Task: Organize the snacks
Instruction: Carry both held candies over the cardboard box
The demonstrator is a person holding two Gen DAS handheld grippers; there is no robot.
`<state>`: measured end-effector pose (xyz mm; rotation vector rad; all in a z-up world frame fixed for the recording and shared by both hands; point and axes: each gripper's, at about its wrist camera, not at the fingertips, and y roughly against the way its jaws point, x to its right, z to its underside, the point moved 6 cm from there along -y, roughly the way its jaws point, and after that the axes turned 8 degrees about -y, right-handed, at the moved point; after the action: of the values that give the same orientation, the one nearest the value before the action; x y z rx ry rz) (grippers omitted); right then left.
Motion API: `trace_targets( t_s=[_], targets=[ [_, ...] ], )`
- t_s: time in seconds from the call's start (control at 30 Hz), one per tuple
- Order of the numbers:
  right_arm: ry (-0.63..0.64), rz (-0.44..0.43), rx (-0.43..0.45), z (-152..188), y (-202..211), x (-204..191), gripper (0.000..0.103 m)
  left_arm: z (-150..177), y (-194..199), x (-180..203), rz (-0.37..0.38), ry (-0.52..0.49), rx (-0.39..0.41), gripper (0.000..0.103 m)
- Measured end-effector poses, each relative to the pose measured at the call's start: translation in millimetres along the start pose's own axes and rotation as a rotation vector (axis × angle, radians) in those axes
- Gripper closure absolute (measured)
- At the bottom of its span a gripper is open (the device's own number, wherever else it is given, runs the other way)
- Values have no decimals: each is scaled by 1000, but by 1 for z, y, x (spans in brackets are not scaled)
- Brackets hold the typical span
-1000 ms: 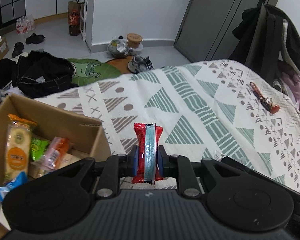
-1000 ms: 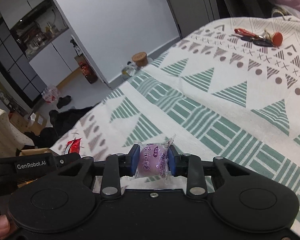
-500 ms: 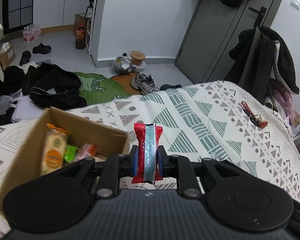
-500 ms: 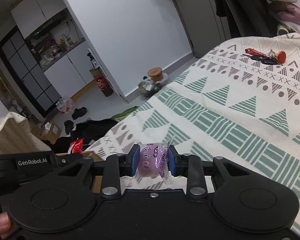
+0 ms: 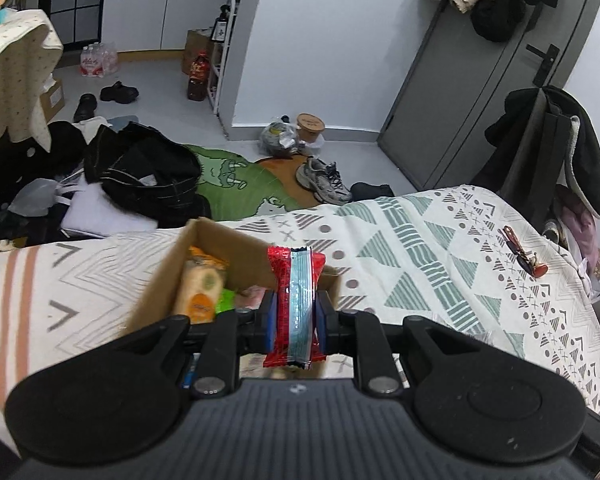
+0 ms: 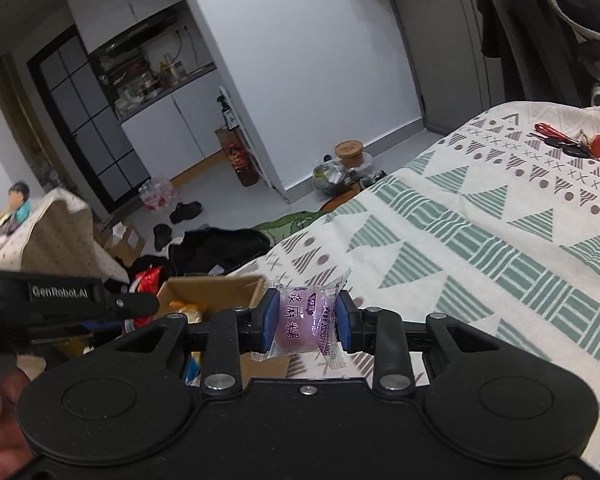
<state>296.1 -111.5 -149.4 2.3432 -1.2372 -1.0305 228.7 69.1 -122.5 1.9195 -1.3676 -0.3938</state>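
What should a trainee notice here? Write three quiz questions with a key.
1. True or false: the left tongs hold a red snack packet.
2. What colour is the sweet in the right tongs? A green, B purple, C orange.
3. What stands on the bedspread and holds snacks already?

Key: 1 true; 2 B; 3 the cardboard box.
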Motion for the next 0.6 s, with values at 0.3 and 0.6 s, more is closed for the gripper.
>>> trace_targets(
  t_s=[0.3, 0.6],
  targets=[
    [3, -18, -11, 9, 6, -36, 74, 0, 9, -30, 31, 39, -9, 84],
    [-47, 33, 0, 21, 6, -43, 74, 8, -4, -51, 86, 70, -36, 84]
  ],
)
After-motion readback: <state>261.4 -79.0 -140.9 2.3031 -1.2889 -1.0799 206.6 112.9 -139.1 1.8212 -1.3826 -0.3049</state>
